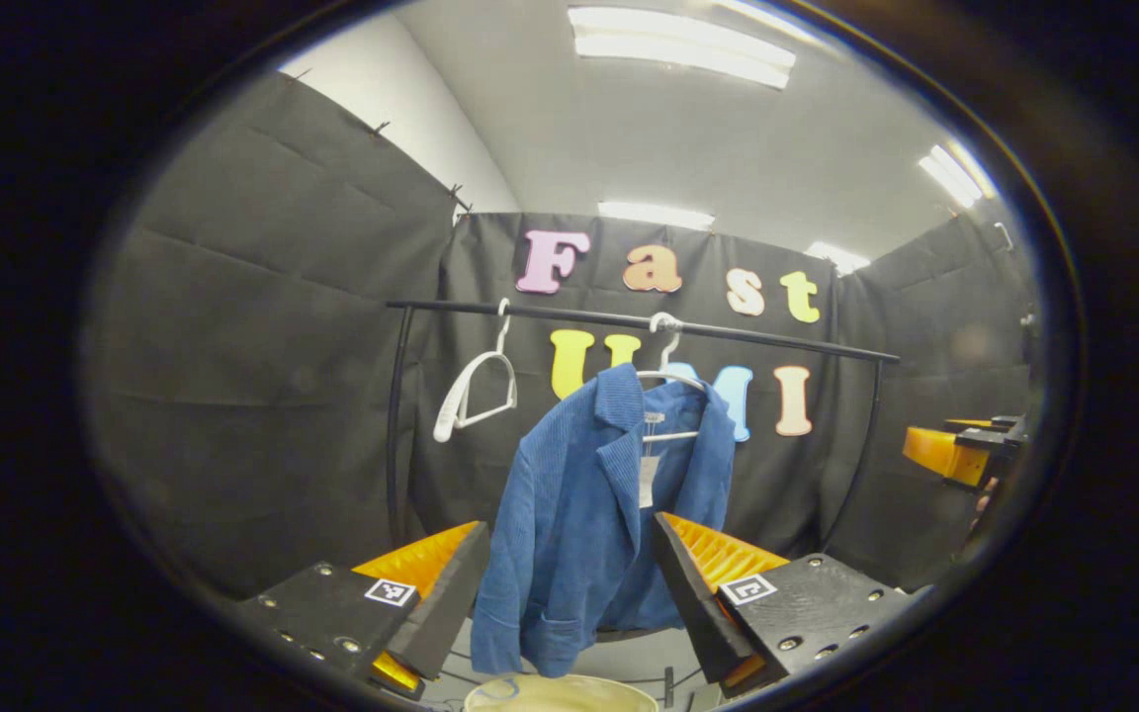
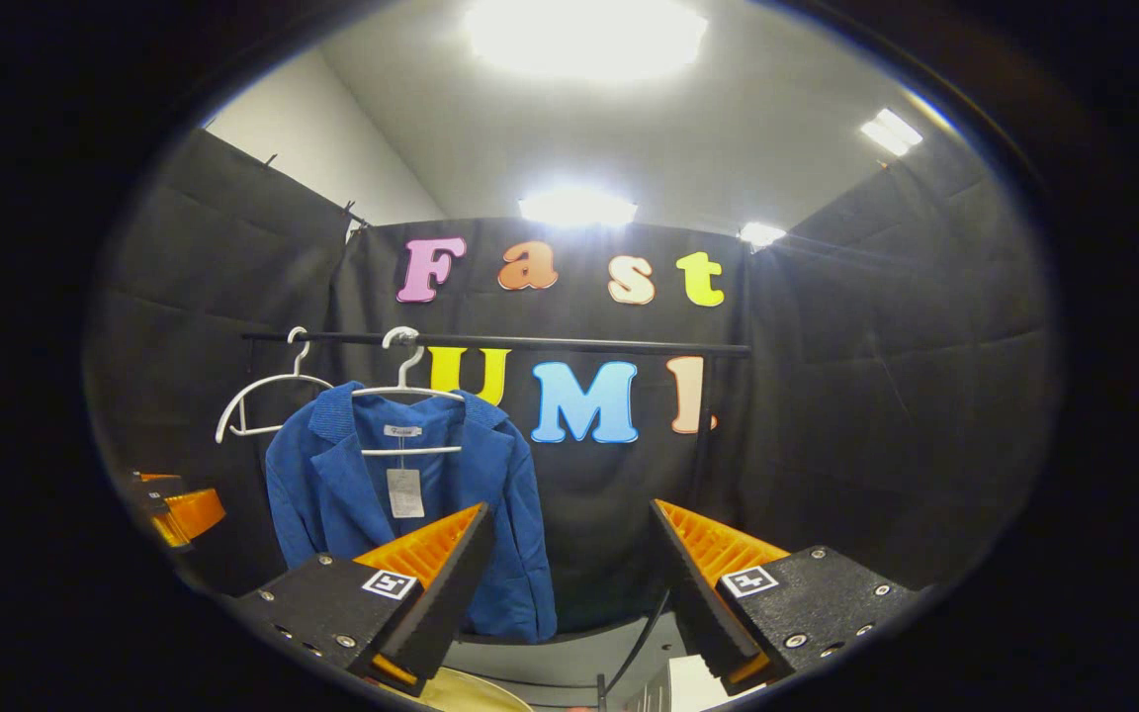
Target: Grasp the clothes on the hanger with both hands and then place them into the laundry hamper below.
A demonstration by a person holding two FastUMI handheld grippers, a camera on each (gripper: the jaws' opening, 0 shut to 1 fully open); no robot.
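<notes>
**Blue jacket on its hanger, both grippers open and clear of it**

A blue corduroy jacket with a notched collar (image 1: 589, 504) hangs on a white wire hanger (image 1: 670, 371) hooked over a thin black horizontal clothes rail (image 1: 767, 338). A pale paper tag hangs inside its open front. In the left gripper view the jacket sits askew, its near shoulder drooping low and its hem bunched toward the bottom of the frame. In the right gripper view the jacket (image 2: 332, 494) faces more squarely, collar spread over the hanger's shoulders (image 2: 409, 393).

Beside it on the same rail (image 2: 569, 345) hangs a second white hanger, bare (image 1: 476, 391), to the left of the jacket in both views (image 2: 263, 396).

Just under the jacket's hem, at the bottom edge of the left gripper view, shows the pale rounded rim of the laundry hamper (image 1: 560, 692); a slice of the same rim (image 2: 461, 692) appears low in the right gripper view.

The left gripper (image 1: 569, 583) has its fingers spread wide, framing the jacket's lower half without touching it. The right gripper (image 2: 569, 583) is likewise wide open and holds nothing; the jacket lies behind its left finger, farther off. Each gripper also appears at the edge of the other's view: the right one (image 1: 960, 450) at far right, the left one (image 2: 174, 509) at far left.

Black cloth walls (image 1: 263, 376) enclose the rail.
</notes>
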